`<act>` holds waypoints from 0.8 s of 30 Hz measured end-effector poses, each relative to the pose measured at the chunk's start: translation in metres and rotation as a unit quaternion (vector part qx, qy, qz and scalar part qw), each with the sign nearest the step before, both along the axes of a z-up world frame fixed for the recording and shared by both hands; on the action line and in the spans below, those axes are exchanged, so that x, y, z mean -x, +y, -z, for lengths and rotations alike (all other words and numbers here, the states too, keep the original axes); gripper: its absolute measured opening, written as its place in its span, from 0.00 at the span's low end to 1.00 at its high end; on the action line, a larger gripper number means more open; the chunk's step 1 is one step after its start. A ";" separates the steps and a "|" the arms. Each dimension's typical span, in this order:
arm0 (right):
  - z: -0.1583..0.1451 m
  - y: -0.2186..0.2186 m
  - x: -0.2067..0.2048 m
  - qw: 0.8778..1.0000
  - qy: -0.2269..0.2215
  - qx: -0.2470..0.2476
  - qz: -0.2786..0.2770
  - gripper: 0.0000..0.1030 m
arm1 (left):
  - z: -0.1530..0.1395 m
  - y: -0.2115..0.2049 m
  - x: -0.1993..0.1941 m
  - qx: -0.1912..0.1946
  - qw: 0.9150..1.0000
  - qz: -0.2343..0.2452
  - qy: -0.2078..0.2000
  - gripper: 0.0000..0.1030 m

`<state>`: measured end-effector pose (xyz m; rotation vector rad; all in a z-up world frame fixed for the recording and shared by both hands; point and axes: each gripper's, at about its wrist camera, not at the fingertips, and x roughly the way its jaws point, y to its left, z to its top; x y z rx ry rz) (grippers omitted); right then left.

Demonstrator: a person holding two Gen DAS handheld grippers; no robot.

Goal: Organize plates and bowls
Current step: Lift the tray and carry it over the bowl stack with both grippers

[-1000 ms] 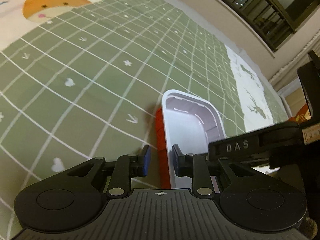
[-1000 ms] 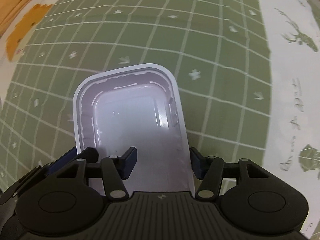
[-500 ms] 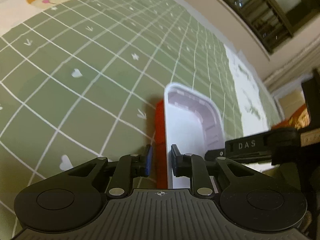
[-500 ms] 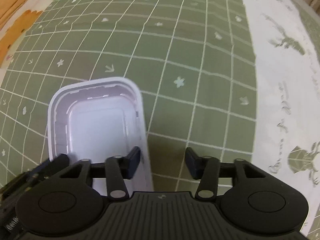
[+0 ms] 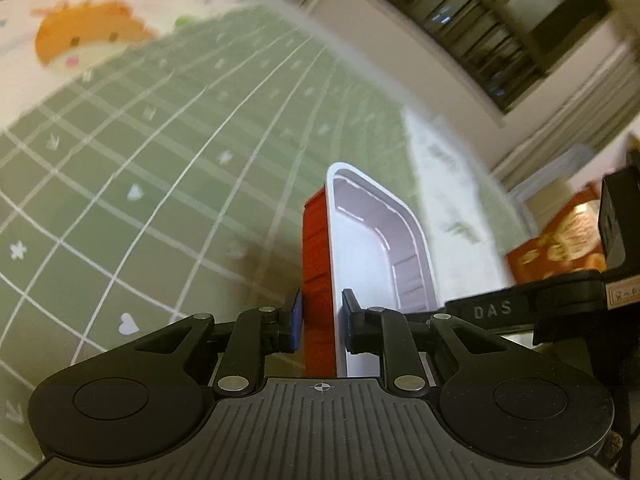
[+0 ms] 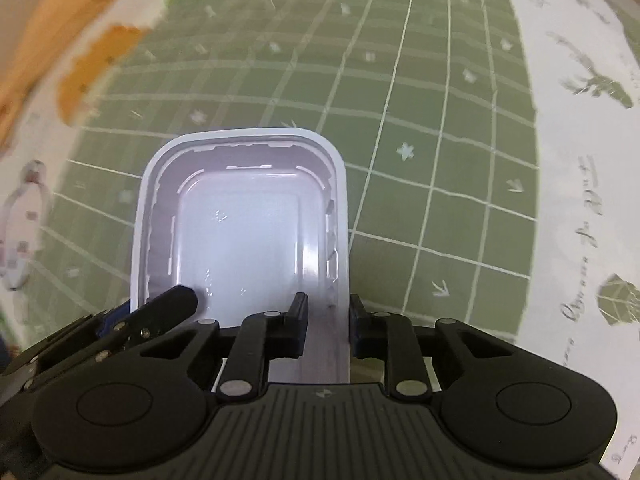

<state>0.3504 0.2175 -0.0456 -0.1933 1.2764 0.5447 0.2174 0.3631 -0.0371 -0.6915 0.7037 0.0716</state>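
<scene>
A rectangular bowl, white inside and red outside [image 5: 376,248], is held above the green checked mat. In the left wrist view my left gripper [image 5: 320,322] is shut on its left wall, one finger on the red outside, one inside. In the right wrist view the same bowl [image 6: 240,232] shows its white inside, and my right gripper [image 6: 328,324] is shut on its right wall. The left gripper's fingers [image 6: 168,304] show at the bowl's lower left there.
The green grid mat [image 5: 160,184] with white lines spreads under the bowl, with white cartoon-printed borders [image 6: 580,160]. A wall and a dark window [image 5: 500,20] lie beyond the mat. An orange-red printed bag [image 5: 560,240] stands at the right.
My right gripper moved left and closed on the bowl's right wall; half a second ago it was open beside it. The bowl has lifted off the mat. The left grip is unchanged.
</scene>
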 end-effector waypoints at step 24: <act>-0.040 -0.231 0.099 0.989 -0.026 -0.087 0.118 0.21 | -0.034 -0.155 0.035 -0.023 0.980 0.198 -0.015 0.27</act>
